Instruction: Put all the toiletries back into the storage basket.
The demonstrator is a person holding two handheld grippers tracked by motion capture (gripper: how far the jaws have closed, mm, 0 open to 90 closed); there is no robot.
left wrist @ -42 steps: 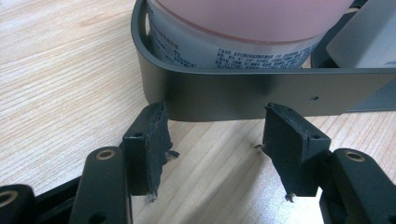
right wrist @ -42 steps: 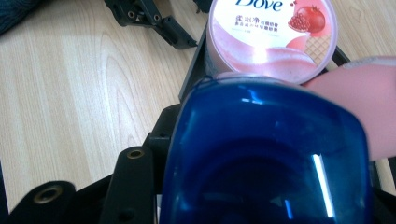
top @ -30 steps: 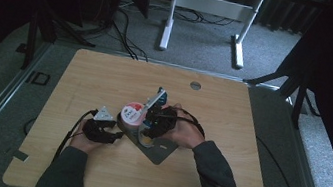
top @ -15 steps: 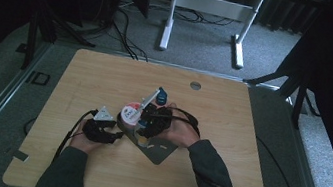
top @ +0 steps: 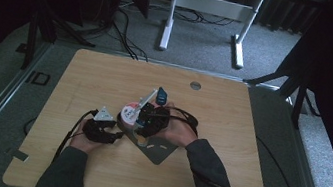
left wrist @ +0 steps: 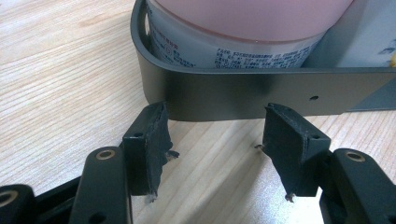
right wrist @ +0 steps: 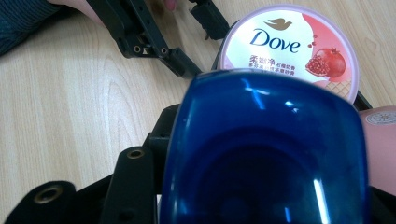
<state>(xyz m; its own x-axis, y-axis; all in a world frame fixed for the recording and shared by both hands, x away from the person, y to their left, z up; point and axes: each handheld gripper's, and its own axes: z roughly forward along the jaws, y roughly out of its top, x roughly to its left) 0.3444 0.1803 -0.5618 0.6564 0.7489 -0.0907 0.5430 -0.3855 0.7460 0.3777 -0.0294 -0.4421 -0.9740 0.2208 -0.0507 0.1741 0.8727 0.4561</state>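
Black right gripper point(right wrist: 261, 205) gripped a blue bottle point(right wrist: 266, 149) over the Dove tub point(right wrist: 289, 46) | tub sat in a grey metal holder point(left wrist: 243, 93) | left gripper point(left wrist: 219, 140) gaped beside the holder | risk: bottle likely to knock the tub.

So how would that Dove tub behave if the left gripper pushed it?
The Dove tub is squat with a wide flat lid, so it would probably slide rather than tip. The dark metal bracket curves around its base, so it would likely be blocked. Its glossy label might be slippery for the open left gripper.
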